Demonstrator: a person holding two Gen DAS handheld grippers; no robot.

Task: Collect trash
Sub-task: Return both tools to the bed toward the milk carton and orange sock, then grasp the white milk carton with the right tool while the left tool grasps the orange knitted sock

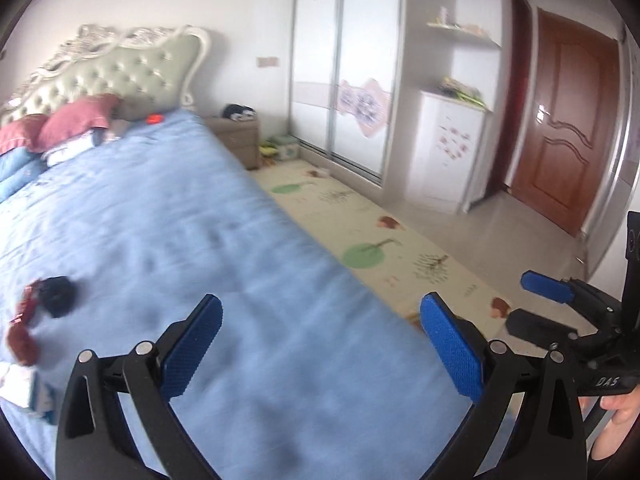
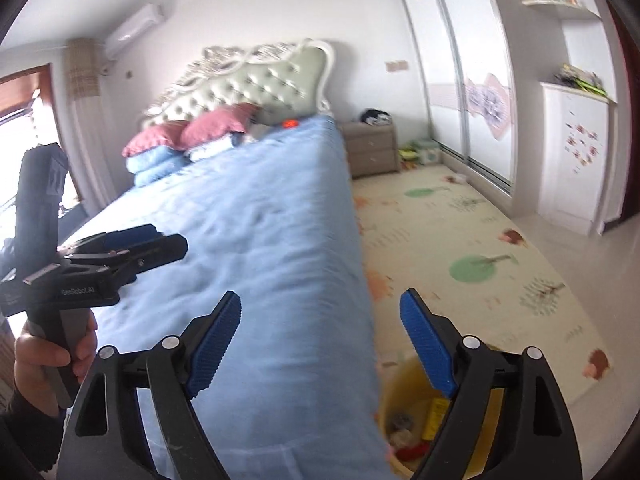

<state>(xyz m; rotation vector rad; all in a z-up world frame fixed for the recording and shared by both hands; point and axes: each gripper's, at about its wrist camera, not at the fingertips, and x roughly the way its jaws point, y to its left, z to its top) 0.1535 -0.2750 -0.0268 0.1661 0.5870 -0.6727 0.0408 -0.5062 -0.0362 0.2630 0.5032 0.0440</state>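
Both grippers are spread wide and empty: left gripper point(image 1: 320, 340) over the blue bed point(image 1: 180, 220), right gripper point(image 2: 320, 344) at its edge. Yellow bin point(image 2: 390, 396) with scraps sits bottom right; dark and red bits point(image 1: 58, 294) lie far left on the sheet.

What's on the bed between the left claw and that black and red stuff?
Only bare blue sheet, as the left wrist view shows. The open left gripper hovers over it; the black and red scraps lie off to its left.
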